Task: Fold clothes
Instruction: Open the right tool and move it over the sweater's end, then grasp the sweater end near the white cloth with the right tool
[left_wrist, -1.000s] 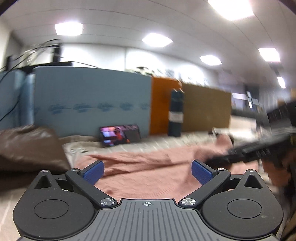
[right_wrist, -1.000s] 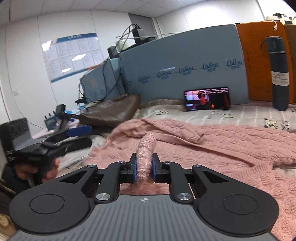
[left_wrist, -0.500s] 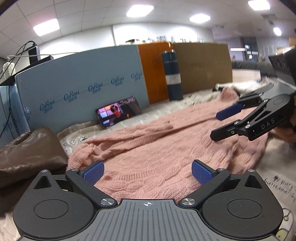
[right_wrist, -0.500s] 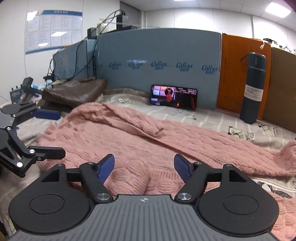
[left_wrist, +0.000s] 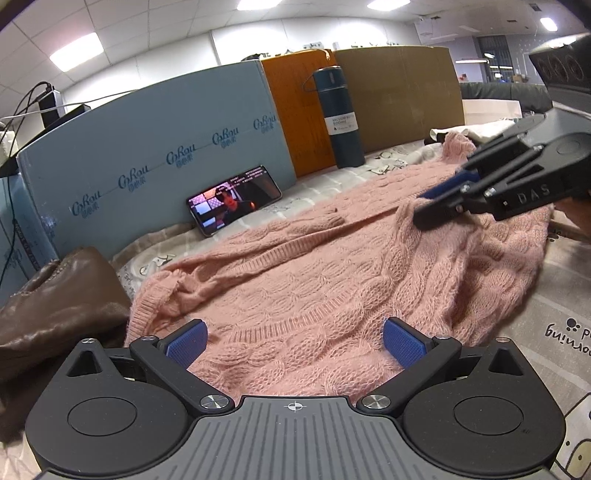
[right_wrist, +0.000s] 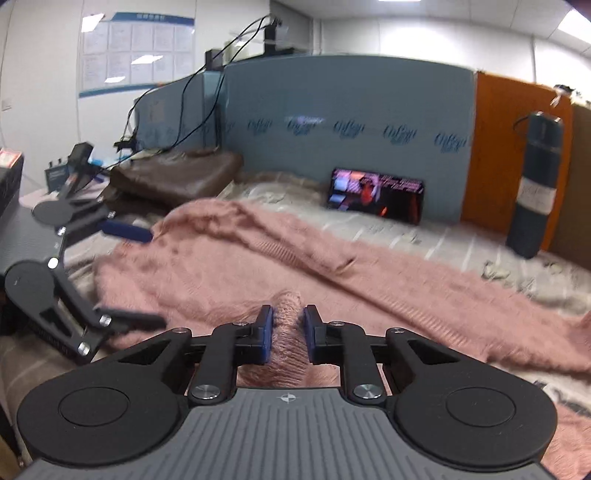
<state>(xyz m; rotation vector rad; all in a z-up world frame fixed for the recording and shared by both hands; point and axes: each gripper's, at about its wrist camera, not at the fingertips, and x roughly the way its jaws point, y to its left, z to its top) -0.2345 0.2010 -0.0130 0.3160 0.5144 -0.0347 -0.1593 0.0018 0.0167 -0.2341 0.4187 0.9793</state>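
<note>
Pink cable-knit sweater spread rumpled across the printed bedsheet

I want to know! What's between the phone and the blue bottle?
Just bare patterned sheet between the phone and bottle, seen in the left wrist view.

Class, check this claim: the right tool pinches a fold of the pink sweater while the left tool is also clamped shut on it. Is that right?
Not quite. The right tool does pinch the pink sweater, but the left wrist view shows the left tool open, holding nothing.

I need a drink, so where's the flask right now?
The dark blue flask stands upright against the orange board, right of the phone.
</note>
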